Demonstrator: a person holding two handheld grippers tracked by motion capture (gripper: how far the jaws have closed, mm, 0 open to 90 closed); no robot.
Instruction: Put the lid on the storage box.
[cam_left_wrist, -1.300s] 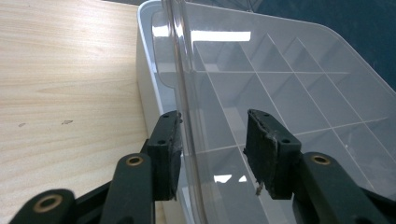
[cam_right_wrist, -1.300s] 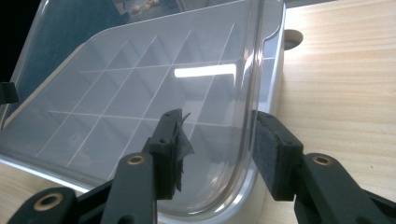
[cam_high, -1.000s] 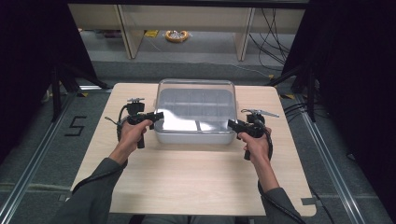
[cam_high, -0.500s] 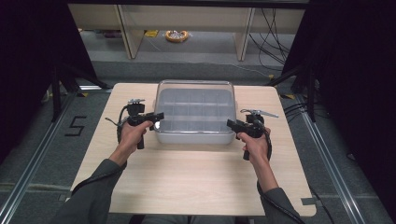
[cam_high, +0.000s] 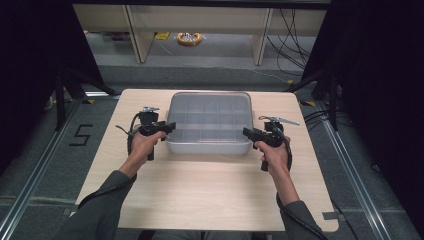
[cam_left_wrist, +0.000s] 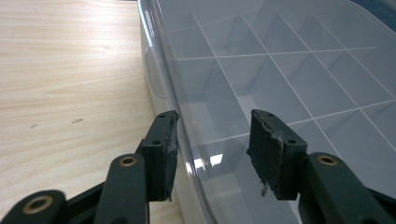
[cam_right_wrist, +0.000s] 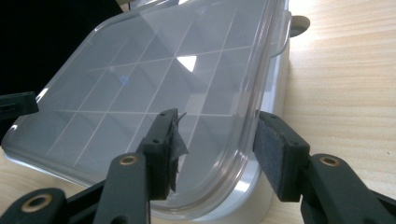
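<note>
High view shows the clear divided box (cam_high: 209, 122) lidded on the surface (cam_high: 200, 190), mid-far. Left tool (cam_high: 169, 126) and right tool (cam_high: 248, 132) flank its near corners. Gripper views show each tool's jaws spread astride the lid's edge (cam_left_wrist: 187, 140), having just widened on the right and narrowed slightly on the left, pads not pressing.

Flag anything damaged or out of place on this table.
The pad lining on one jaw of the right tongs is torn and peeling, a ragged flap sticking out. The clear compartment box sits square on the table, lid in place.

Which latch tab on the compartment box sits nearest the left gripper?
The side latch tab on the clear compartment box, just ahead of the left gripper, along the lid edge facing bare table. The other tab sits on the right gripper's side.
</note>
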